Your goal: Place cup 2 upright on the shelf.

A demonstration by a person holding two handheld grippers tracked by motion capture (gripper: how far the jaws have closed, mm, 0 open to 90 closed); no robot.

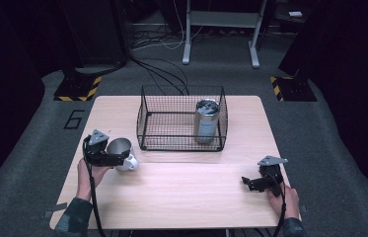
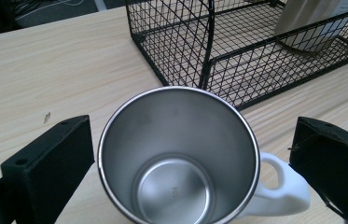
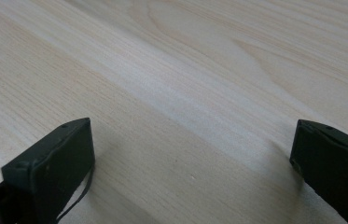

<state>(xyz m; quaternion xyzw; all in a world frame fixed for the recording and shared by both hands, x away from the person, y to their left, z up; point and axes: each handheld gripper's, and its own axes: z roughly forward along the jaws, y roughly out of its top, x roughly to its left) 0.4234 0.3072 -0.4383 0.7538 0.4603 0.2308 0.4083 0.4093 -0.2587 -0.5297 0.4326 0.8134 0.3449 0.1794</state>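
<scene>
the left gripper (image 2: 181, 163), jaws wide apart, straddled an upright steel mug (image 2: 178, 158) just short of the wire basket (image 2: 237, 51), gripping nothing.

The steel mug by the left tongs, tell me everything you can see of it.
The mug is a round cup with a brushed steel inside and a shiny rim, plus a white handle that looks like plastic, sticking out to one side. It is empty and stands upright, mouth up, on the wooden table, just in front of the black wire basket and outside it. The left tongs sit around it with their jaws wide open, one on each side; whether either jaw touches it is unclear.
</scene>
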